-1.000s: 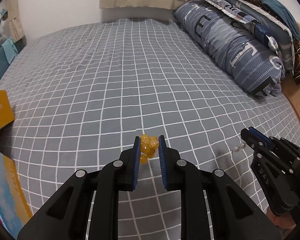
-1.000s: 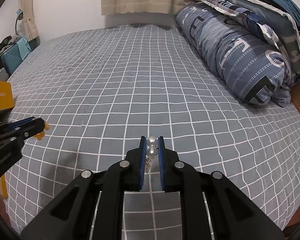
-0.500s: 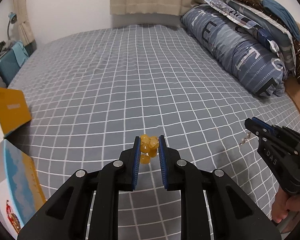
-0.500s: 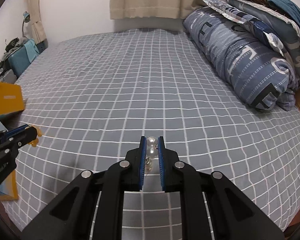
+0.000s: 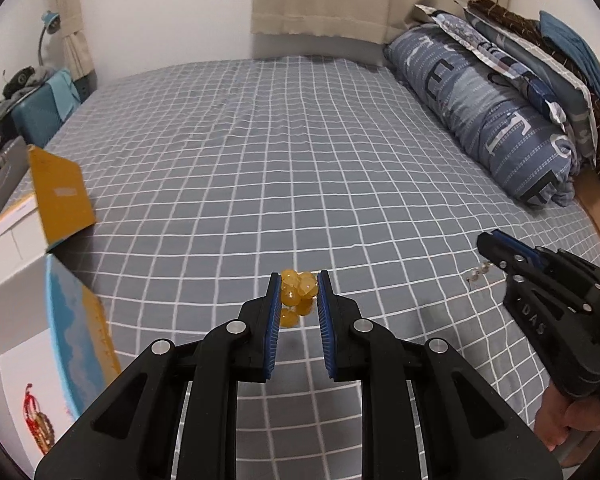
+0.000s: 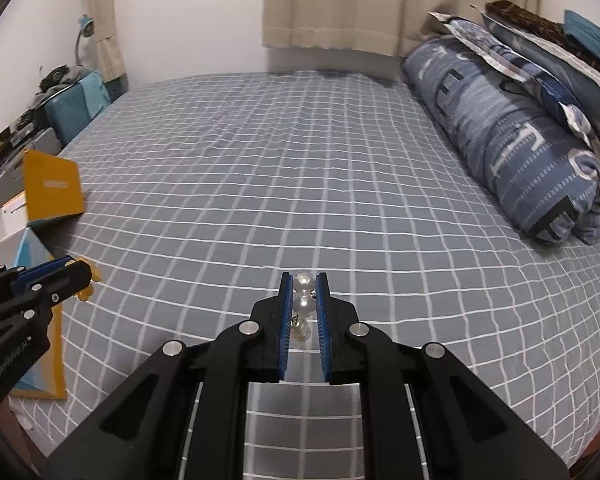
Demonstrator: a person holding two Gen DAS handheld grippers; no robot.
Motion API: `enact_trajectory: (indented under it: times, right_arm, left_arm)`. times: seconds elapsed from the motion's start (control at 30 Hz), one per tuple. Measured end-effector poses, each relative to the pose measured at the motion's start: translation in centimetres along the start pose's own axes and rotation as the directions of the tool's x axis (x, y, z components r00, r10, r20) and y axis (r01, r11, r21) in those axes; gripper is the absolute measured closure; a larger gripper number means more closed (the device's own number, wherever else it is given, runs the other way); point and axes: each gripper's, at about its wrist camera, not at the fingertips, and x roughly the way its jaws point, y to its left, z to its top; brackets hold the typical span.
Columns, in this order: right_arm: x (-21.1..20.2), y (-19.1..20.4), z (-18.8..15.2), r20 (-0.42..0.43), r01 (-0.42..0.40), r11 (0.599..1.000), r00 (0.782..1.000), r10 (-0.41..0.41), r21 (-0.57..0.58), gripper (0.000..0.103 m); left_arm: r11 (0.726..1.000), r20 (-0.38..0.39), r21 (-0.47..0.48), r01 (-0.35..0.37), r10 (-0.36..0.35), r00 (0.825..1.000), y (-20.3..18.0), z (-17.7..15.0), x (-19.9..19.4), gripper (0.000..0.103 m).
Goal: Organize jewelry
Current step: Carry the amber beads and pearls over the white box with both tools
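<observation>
At the far left edge of the bed, a yellow box point(image 5: 62, 200) is leaning open beside a white box with a blue and yellow lid point(image 5: 72, 344), and a teal case point(image 5: 36, 120) is sitting further back by the wall. Next along, the left gripper point(image 5: 298, 292) is hanging above the grey checked bedsheet point(image 5: 260, 160), its 2 blue pads clamping a bunch of amber beads point(image 5: 298, 290); 1 bead is dangling just below the rest, clear of the sheet. To its right, the right gripper point(image 6: 303, 294) is pointing down at the same sheet, its jaws nearly together and pinching a short strand of pearls point(image 6: 303, 304), with 2 pearls caught between the pads and a 3rd hanging underneath on a small metal link. In the left wrist view a hand point(image 5: 568, 420) is gripping that tool's handle at the lower right. Furthest right, a rolled blue quilt point(image 5: 488, 120) is lying along the bed's edge, with folded bedding point(image 5: 540, 48) stacked behind it.
</observation>
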Motion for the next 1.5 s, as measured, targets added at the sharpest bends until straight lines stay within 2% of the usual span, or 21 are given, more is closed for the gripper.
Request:
enact_trajectory:
  times: [0.43, 0.67, 0.9, 1.13, 1.27, 1.5]
  right_arm:
    - [-1.7, 9.1, 0.0, -0.005, -0.104, 0.991, 0.995, 0.104, -0.084, 0.092]
    - [-3.6, 14.5, -0.2, -0.010, -0.189, 0.974, 0.982, 0.190, -0.122, 0.092]
    - [-6.2, 20.6, 0.0, 0.010, -0.260, 0.950, 0.964, 0.266, -0.172, 0.092]
    - [-7.7, 27.1, -0.3, 0.005, -0.335, 0.913, 0.939, 0.345, -0.233, 0.092]
    - [-7.9, 30.1, -0.8, 0.005, -0.323, 0.906, 0.941, 0.337, -0.274, 0.092]
    - [-7.9, 33.0, -1.3, -0.020, -0.363, 0.886, 0.928, 0.373, -0.288, 0.092]
  left_arm:
    - [0.998, 0.010, -0.057, -0.041, 0.042, 0.999, 6.3, -2.4, -4.0, 0.086]
    - [0.992, 0.022, -0.105, -0.071, 0.074, 0.997, 10.6, -4.1, -6.9, 0.086]
    - [0.967, 0.037, -0.196, -0.161, 0.171, 0.985, 17.1, -7.0, -10.1, 0.086]
    - [0.941, 0.030, -0.272, -0.201, 0.217, 0.976, 22.2, -9.1, -12.0, 0.086]
    - [0.931, 0.029, -0.299, -0.211, 0.230, 0.973, 24.3, -10.4, -12.8, 0.086]
    - [0.899, 0.011, -0.354, -0.256, 0.278, 0.961, 27.8, -12.5, -13.9, 0.086]
